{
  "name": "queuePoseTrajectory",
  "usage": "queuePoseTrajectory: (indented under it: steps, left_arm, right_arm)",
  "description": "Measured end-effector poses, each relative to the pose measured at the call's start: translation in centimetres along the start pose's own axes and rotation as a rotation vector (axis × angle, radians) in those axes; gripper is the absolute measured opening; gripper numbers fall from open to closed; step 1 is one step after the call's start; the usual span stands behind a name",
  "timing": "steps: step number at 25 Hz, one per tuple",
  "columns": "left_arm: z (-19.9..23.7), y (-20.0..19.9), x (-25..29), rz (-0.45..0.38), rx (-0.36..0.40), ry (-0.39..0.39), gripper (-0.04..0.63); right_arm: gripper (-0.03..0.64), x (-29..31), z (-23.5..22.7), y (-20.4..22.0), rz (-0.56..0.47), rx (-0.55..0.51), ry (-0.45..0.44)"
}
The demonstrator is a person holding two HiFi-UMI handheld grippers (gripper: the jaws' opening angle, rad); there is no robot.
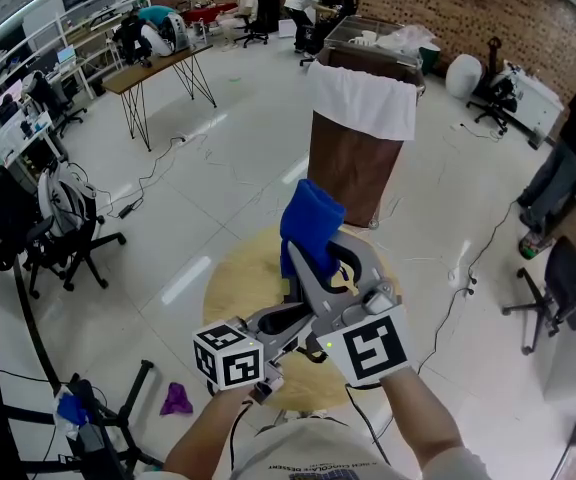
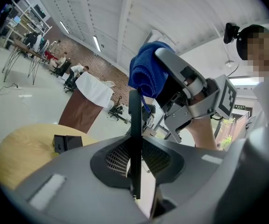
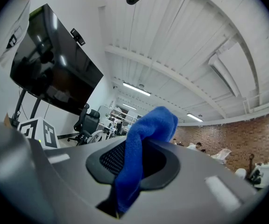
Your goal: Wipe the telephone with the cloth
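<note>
Left gripper [image 2: 134, 167]: jaws clamped on the telephone [image 2: 134, 115]. It is a thin black slab seen edge-on, held upright between the pads.
Right gripper [image 3: 133, 167]: jaws closed on the cloth [image 3: 151, 125]. The cloth is blue, bunched, and sticks up past the tips.
Counts: 2 grippers, one per hand; 2 marker cubes [image 1: 230, 358], one per gripper; 1 telephone; 1 cloth; 1 counter [image 1: 236, 280].
Position: both grippers are held above the counter, a round wooden top.
Cloth vs telephone: in the left gripper view the cloth bunch is seen right at the telephone's top edge. Contact can't be confirmed.
Left gripper view only: 1 black box [image 2: 67, 143] lying on the counter. In the head view it is masked by the grippers.
Head view only: 1 brown bin [image 1: 348, 173] with a white liner, beyond the counter. 1 purple rag [image 1: 176, 400] on the floor. The telephone isn't clearly made out here because the cloth and right gripper cover it.
Right gripper view only: 1 large dark screen [image 3: 50, 73] at upper left.
Writing: none legible. Only square black-and-white patterns are seen on the marker cubes. The shirt print at the bottom edge of the head view is too small to be read.
</note>
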State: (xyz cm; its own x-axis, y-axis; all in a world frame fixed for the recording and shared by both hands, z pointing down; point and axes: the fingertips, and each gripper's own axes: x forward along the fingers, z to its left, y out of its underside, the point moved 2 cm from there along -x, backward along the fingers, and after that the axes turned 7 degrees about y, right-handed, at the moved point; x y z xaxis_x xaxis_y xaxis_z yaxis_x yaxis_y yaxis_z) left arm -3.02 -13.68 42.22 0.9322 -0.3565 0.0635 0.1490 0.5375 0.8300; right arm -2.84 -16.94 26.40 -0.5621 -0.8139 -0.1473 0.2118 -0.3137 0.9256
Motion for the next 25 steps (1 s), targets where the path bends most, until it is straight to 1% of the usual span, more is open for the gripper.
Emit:
queuePoseTrajectory:
  steps: [10, 25]
  left_arm:
    - [0.0, 0.2, -0.7, -0.011, -0.007, 0.009, 0.06]
    - [0.1, -0.6, -2.4, -0.066, -0.032, 0.037, 0.06]
  right_arm:
    - [0.067, -0.3, -1.8, 0.8, 0.018, 0.01, 0.061]
    - [0.067, -0.9, -3.4, 1.9, 0.051, 0.0, 0.12]
